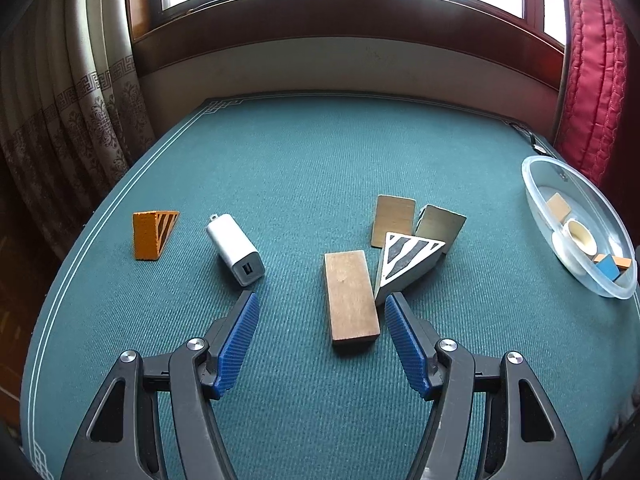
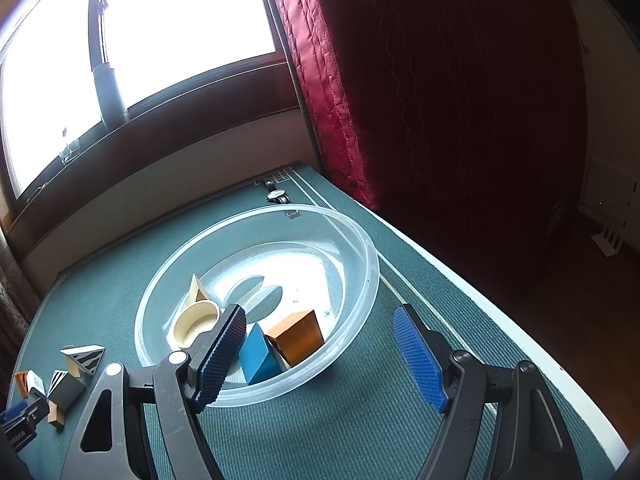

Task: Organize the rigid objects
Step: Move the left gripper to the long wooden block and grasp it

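Left tongs (image 1: 320,308) are spread and empty, low over the bench (image 1: 300,160); the brown wooden block (image 1: 351,298) lies flat between the tips, nearer the 3 o'clock pad, untouched. Right tongs (image 2: 320,344) are also spread and empty, poised at the near rim of the clear bowl (image 2: 360,248).

Step in hand, as we judge it: take the brown wooden block. The striped grey wedge (image 1: 404,264) touches or nearly touches its 2 o'clock edge, so we should centre the tips across the block's narrow width and slip the 3 o'clock pad into that gap without nudging the wedge, then close squarely on the long faces.

The bowl sits at 3 o'clock on the bench. In it: a cream ring (image 2: 196,322), a tan block (image 2: 198,290), a blue block (image 2: 260,354) and an orange block (image 2: 298,334).

Still on the bench: orange wedge (image 1: 154,234), white charger (image 1: 236,250), two tan plates (image 1: 394,220).
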### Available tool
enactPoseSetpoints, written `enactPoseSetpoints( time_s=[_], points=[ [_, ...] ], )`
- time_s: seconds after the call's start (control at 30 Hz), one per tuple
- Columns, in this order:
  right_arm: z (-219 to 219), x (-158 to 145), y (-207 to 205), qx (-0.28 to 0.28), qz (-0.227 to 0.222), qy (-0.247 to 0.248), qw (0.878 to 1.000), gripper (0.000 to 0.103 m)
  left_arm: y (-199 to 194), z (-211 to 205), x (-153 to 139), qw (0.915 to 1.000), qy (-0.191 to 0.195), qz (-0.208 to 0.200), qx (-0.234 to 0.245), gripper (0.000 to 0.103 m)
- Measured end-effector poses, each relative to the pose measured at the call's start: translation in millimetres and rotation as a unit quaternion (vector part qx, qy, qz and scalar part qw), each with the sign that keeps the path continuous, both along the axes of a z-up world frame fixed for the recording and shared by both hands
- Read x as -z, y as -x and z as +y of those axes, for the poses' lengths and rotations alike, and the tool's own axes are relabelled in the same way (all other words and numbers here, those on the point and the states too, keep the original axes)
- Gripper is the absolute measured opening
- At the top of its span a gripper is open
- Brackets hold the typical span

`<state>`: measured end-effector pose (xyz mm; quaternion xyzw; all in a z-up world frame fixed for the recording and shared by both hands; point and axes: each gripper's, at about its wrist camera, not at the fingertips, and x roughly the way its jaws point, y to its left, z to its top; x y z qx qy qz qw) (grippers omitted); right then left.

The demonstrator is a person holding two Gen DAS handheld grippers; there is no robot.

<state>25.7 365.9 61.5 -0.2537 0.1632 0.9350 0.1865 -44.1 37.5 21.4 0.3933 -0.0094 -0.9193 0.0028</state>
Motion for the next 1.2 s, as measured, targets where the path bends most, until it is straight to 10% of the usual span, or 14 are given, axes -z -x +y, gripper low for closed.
enactPoseSetpoints(
  time_s=[0.47,0.77,1.2],
  points=[
    [-0.7,-1.9,-1.0,-0.001,0.001,-0.004,1.000,0.080,17.3,2.7,18.1,0.9997,0.001,-0.026,0.002,0.066],
    [-6.5,-3.6,-1.3,-0.004,0.001,-0.015,1.000,0.080,18.1,6.2,17.1,0.9990,-0.024,-0.016,0.034,0.028],
    [-38.3,-11.6,2.6,-0.028,-0.008,-0.087,0.996,0.080,2.8,-16.5,3.2,0.9986,-0.050,0.006,0.017,0.028]
  ],
)
